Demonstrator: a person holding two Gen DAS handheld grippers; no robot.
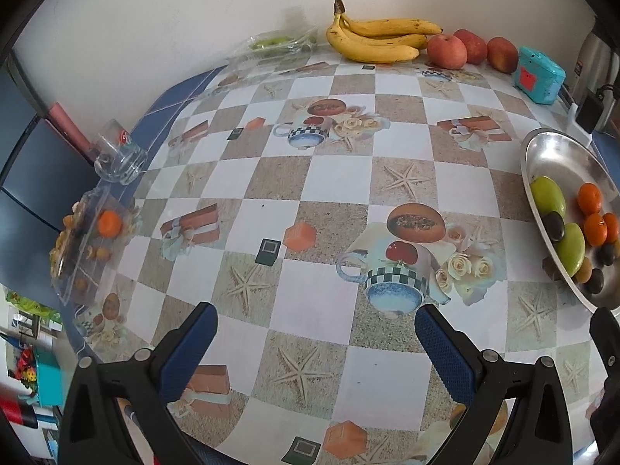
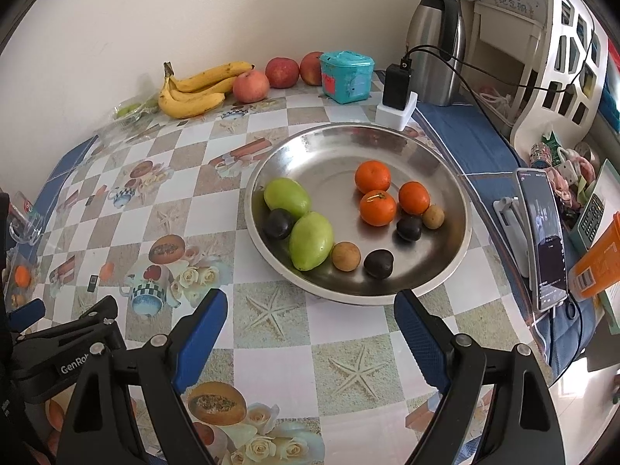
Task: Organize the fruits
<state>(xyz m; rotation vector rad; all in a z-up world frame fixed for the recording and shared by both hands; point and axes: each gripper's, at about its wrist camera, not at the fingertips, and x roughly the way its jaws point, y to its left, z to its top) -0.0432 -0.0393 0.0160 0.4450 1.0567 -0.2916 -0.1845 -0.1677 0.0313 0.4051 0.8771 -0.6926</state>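
Fruit sits mostly in the metal plate (image 2: 341,143) on the counter (image 2: 271,352), at 12 o'clock from the right hand-held gripper (image 2: 312,321), whose jaws are spread wide with nothing between them. In the plate: two green fruits (image 2: 310,240) at 9 o'clock touching a dark plum (image 2: 278,224), three tangerines (image 2: 378,207) clustered at 2 o'clock, two more dark plums and two small brown fruits along the near rim. Bananas (image 2: 193,93) and three apples (image 2: 251,86) line the wall at 11 o'clock, just beside a teal box (image 2: 347,76). Left hand-held gripper (image 1: 316,327) also spread wide, empty, over bare checkered counter. At its 9 o'clock, a clear plastic box (image 1: 83,248) holds one tangerine (image 1: 109,223) and small brown fruits; a glass cup (image 1: 120,155) lies tipped just beyond it.
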